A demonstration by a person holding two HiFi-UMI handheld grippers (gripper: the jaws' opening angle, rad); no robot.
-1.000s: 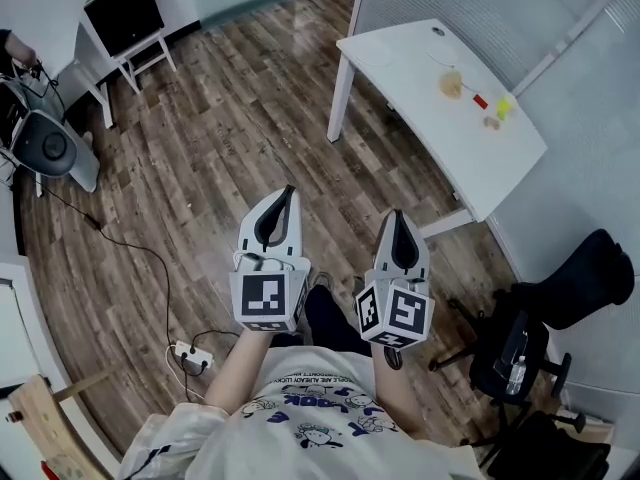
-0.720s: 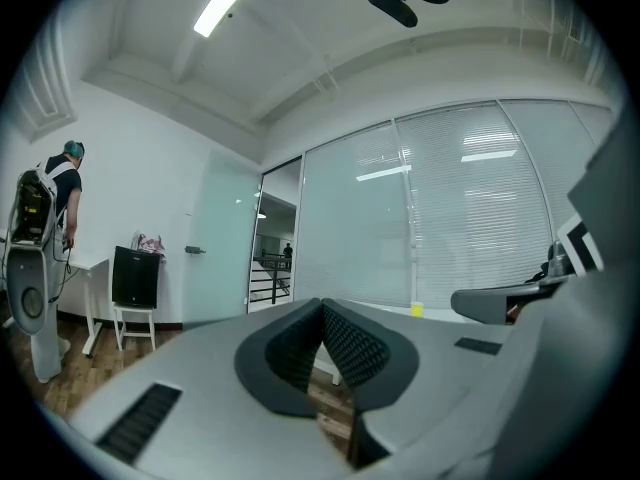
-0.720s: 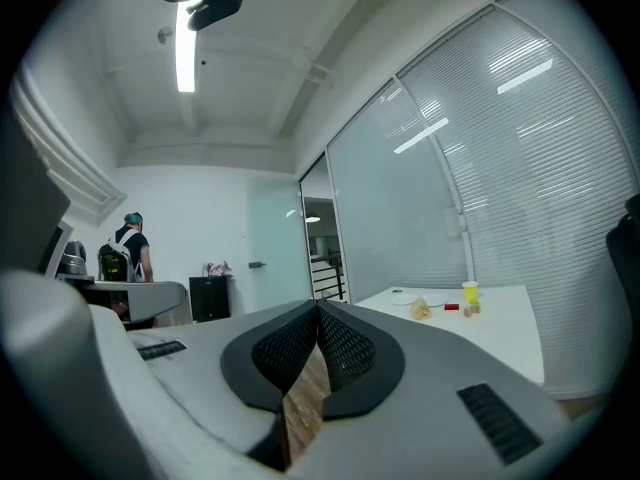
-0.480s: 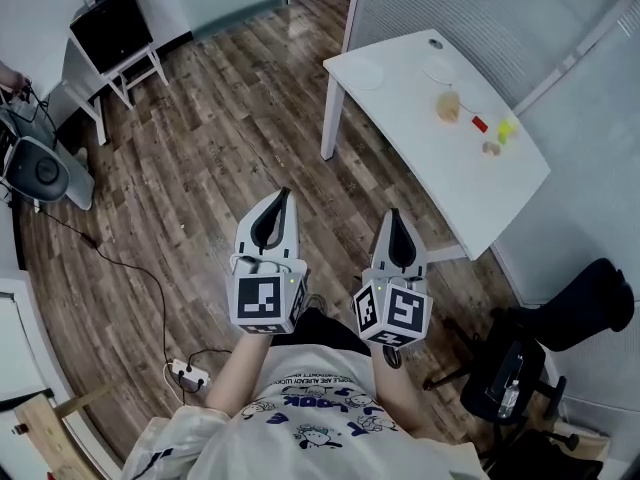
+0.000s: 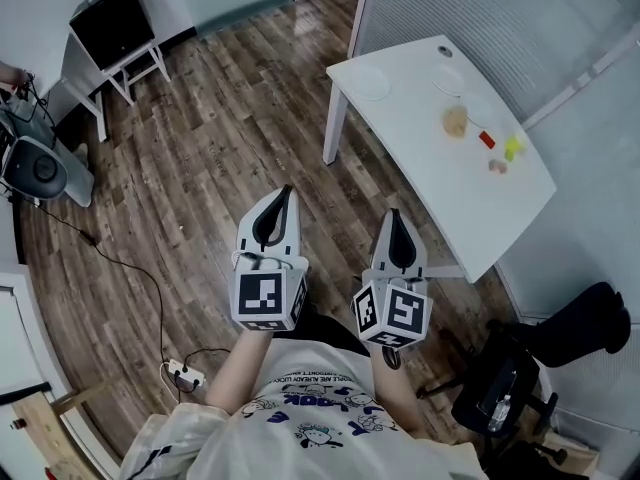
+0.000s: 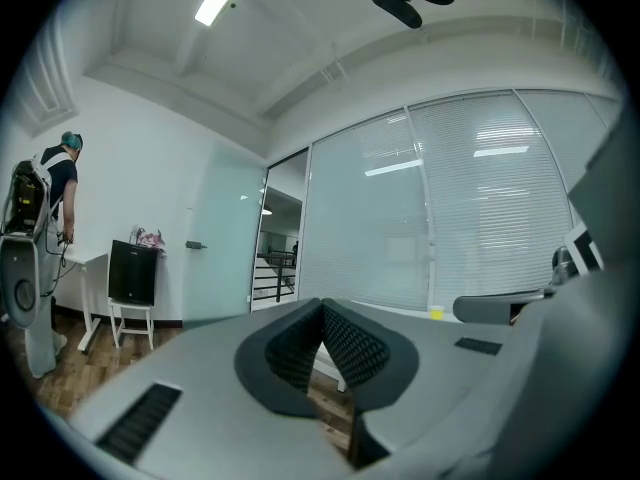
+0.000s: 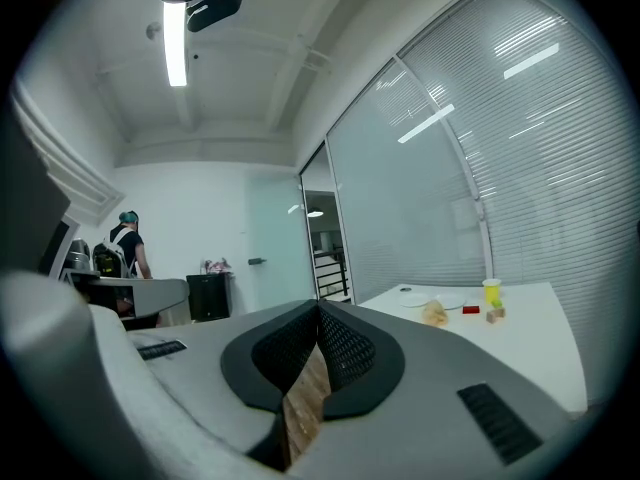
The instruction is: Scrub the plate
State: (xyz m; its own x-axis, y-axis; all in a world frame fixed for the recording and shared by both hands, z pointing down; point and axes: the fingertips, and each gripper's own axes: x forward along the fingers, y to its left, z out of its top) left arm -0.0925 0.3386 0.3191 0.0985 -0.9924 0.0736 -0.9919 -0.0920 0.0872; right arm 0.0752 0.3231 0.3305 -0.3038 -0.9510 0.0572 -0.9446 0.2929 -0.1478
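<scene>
Walking the brown wood-plank floor (image 5: 220, 138) has shifted the white rectangular table (image 5: 420, 168) ahead-right; left gripper (image 5: 288, 192) and right gripper (image 5: 395, 215) are pressed together, empty; round white plates (image 5: 372, 83) wait at its far end, well apart; scrubbing not begun.

Wood floor (image 5: 200, 158) w/ a white table (image 5: 440, 173) at top right. On the table, a small yellow thing (image 5: 513, 147) sits just beside a red bit (image 5: 487, 139). Black box (image 5: 112, 20) on a little white stand (image 5: 143, 60), top left. Power strip (image 5: 183, 376) w/ a black cord (image 5: 140, 268) on the floor, bottom left. Black chair (image 5: 575, 323) at bottom right, near the table
</scene>
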